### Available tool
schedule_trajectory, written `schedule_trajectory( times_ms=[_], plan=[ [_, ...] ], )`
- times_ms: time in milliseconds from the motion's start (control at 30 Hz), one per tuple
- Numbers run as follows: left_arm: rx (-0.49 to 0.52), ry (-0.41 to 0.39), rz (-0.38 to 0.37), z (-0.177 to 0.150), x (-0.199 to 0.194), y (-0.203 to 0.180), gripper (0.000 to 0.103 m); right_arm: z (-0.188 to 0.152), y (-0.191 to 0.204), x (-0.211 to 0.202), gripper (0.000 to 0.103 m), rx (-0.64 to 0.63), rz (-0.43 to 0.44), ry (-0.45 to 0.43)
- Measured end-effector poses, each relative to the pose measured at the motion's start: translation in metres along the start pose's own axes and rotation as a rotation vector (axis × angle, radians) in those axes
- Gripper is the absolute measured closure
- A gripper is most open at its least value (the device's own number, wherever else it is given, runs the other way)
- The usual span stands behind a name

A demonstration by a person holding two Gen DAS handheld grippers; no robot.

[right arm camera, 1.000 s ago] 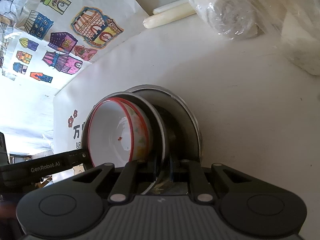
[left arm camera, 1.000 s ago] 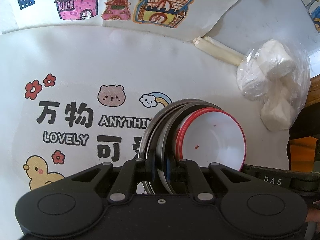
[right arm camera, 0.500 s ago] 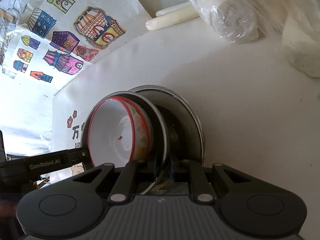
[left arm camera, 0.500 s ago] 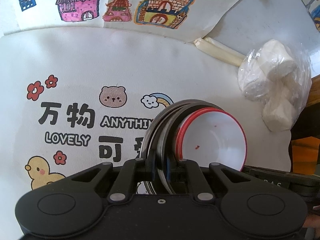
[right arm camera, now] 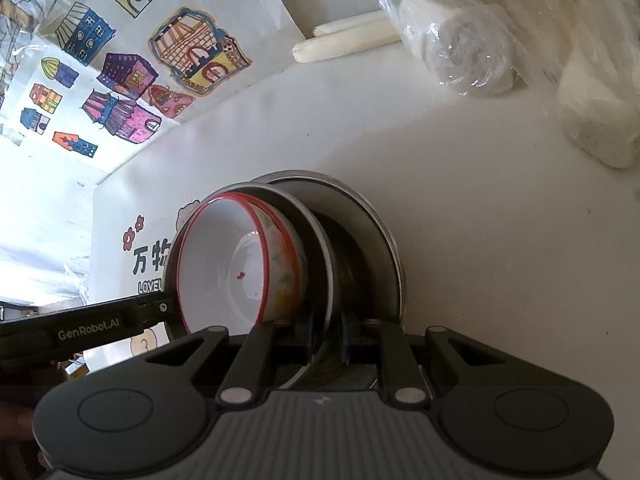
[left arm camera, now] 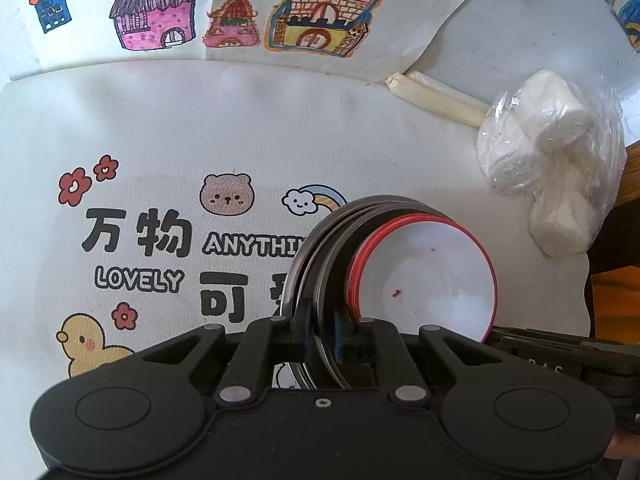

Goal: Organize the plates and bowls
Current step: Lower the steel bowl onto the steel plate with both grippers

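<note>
The left gripper (left arm camera: pixel 320 334) is seen pinched on the rim of a metal plate (left arm camera: pixel 320 264), which is held on edge together with a second metal plate (left arm camera: pixel 298 256) just beside it at 9 o'clock. Whether one rim or both are caught between the fingers cannot be told, since the lower parts of the plates are hidden behind the gripper body. A white bowl with a red rim (left arm camera: pixel 424 276) is nested against the plates at 3 o'clock, its bottom edge cut off by the gripper.

In the right wrist view the right gripper (right arm camera: pixel 326 336) is closed on the rim of a metal plate (right arm camera: pixel 320 240); the bowl (right arm camera: pixel 232 268) sits in that plate at 9 o'clock, and the other plate (right arm camera: pixel 360 216) stands behind it at 3 o'clock. The grip point itself is in shadow and hard to make out. The left gripper (right arm camera: pixel 162 307) is seen entering from 9 o'clock, its tip hidden by the bowl.

Beyond the dishes, a printed white tablecloth (left arm camera: pixel 160 140) is partly covered. At 2 o'clock a clear bag of white lumps (left arm camera: pixel 552 152) and pale sticks (left arm camera: pixel 432 96) are seen; the contents of the bag are blurred.
</note>
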State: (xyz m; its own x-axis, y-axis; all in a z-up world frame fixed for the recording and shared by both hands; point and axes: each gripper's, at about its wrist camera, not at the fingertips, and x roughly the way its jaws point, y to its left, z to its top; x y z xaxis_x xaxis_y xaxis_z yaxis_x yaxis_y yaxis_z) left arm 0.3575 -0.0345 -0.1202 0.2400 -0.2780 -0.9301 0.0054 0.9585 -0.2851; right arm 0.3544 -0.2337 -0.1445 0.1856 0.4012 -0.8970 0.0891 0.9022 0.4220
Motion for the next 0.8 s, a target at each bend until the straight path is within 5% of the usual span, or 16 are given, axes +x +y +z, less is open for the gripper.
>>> schedule_trajectory(
  times_ms=[800],
  plan=[
    [0.023,-0.026,0.033,-0.006,-0.009,-0.004,0.091,-0.005,-0.002,-0.014,0.083,-0.011,-0.018,-0.042]
  ],
)
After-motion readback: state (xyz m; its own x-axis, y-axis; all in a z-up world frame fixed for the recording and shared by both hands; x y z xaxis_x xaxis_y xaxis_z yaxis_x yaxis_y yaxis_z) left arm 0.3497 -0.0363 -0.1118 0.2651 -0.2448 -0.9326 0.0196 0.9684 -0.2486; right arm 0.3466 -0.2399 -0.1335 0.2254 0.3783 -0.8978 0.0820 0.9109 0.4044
